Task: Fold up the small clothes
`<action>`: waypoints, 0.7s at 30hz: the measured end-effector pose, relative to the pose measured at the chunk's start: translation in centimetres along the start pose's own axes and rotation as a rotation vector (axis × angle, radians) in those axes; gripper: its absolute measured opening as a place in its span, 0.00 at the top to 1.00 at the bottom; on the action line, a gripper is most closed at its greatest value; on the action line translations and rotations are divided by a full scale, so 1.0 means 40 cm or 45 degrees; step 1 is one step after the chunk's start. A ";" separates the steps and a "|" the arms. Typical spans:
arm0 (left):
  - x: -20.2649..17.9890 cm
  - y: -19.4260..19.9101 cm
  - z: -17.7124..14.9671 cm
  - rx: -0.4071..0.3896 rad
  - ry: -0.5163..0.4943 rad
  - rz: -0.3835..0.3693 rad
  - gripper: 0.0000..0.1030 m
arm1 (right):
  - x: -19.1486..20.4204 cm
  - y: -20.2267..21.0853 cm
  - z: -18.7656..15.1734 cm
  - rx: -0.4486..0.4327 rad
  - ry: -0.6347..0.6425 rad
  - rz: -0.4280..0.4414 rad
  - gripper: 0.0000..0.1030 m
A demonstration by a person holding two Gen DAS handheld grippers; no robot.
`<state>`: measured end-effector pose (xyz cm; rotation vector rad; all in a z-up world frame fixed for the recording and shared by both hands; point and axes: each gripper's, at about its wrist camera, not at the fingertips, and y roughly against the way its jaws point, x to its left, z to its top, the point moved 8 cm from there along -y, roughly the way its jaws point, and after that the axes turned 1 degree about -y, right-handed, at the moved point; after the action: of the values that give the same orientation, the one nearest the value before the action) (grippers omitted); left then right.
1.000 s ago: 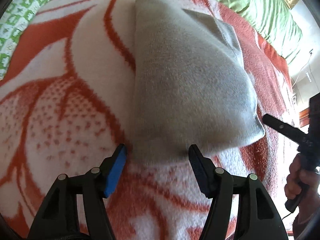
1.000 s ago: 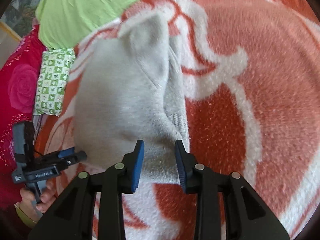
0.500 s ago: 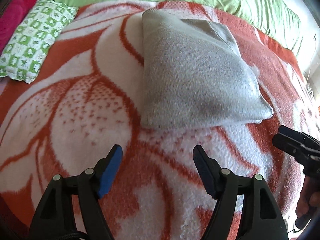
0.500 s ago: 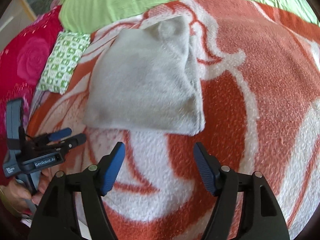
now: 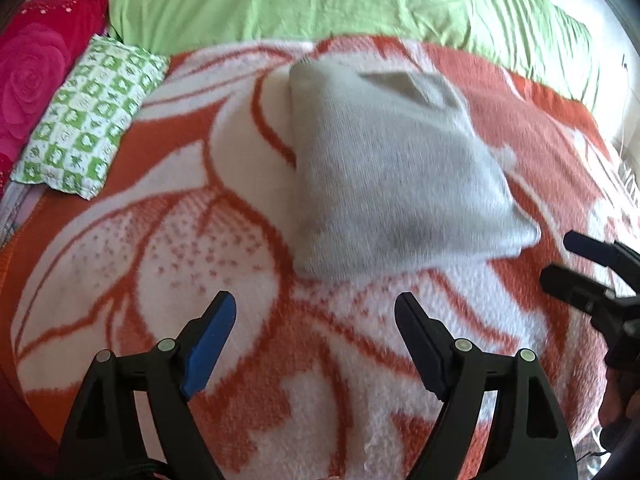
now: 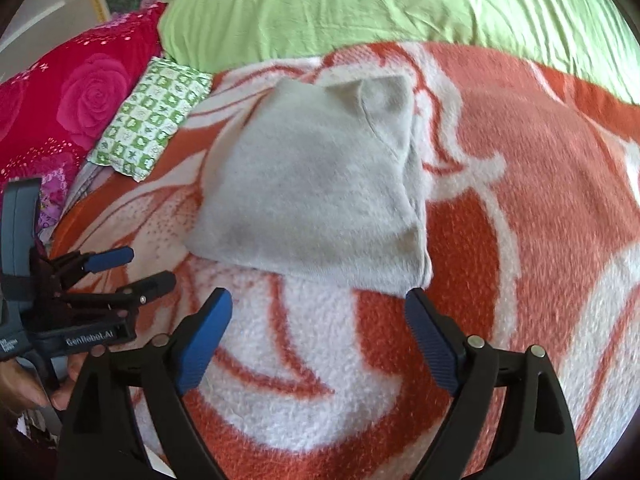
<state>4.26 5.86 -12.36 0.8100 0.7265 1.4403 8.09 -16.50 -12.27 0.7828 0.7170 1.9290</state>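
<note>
Left gripper [image 5: 315, 312]: jaws spread wide, have just been opening; nothing between the blue pads; pointed steeply down.
Right gripper [image 6: 319, 308]: jaws wide apart, have just been opening; nothing between the pads; tilted down.
Left hand [image 6: 24, 392]: wrapped round the gripper handle, fingers partly seen at frame edge.
Right hand [image 5: 618, 404]: dark, blurred, mostly cut off at frame edge.

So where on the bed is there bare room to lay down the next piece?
Bare blanket lies right of the folded grey garment, up to the green sheet. Another free patch sits between the garment and the checked pillow. The near edge is crowded: both open hand-held grippers, left and right, hover there.
</note>
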 end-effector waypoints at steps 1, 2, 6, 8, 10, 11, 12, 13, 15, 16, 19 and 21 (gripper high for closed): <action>0.002 0.002 0.011 -0.014 0.004 0.003 0.19 | 0.003 -0.001 0.005 -0.001 0.006 -0.002 0.12; 0.005 0.004 0.024 -0.030 0.009 0.009 0.17 | 0.005 -0.002 0.009 -0.002 0.009 -0.002 0.12; 0.010 -0.012 0.049 -0.025 0.038 0.020 0.16 | 0.000 -0.005 0.023 -0.009 0.001 -0.005 0.10; 0.011 -0.025 0.055 -0.019 0.048 0.031 0.16 | -0.003 -0.008 0.023 -0.005 -0.005 -0.004 0.10; 0.008 -0.037 0.055 -0.014 0.054 0.037 0.16 | -0.008 -0.010 0.022 -0.005 -0.007 -0.017 0.10; 0.007 -0.044 0.053 -0.007 0.055 0.042 0.16 | -0.010 -0.010 0.021 -0.007 -0.006 -0.024 0.10; 0.004 -0.048 0.049 0.000 0.058 0.045 0.16 | -0.012 -0.012 0.021 -0.007 -0.008 -0.028 0.10; 0.002 -0.054 0.045 0.007 0.058 0.046 0.16 | -0.014 -0.014 0.018 -0.003 -0.007 -0.031 0.10; -0.002 -0.063 0.038 0.018 0.053 0.059 0.16 | -0.018 -0.018 0.014 0.003 -0.007 -0.043 0.10; -0.004 -0.066 0.035 0.021 0.049 0.061 0.16 | -0.019 -0.020 0.013 0.003 -0.010 -0.044 0.10; -0.007 -0.071 0.028 0.029 0.047 0.064 0.16 | -0.024 -0.026 0.009 0.007 -0.018 -0.050 0.09; -0.011 -0.074 0.024 0.032 0.042 0.066 0.16 | -0.024 -0.030 0.006 0.009 -0.022 -0.046 0.09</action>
<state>6.70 5.49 -14.29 0.8314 0.7549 1.4967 9.28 -16.83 -13.21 0.7848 0.7231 1.8862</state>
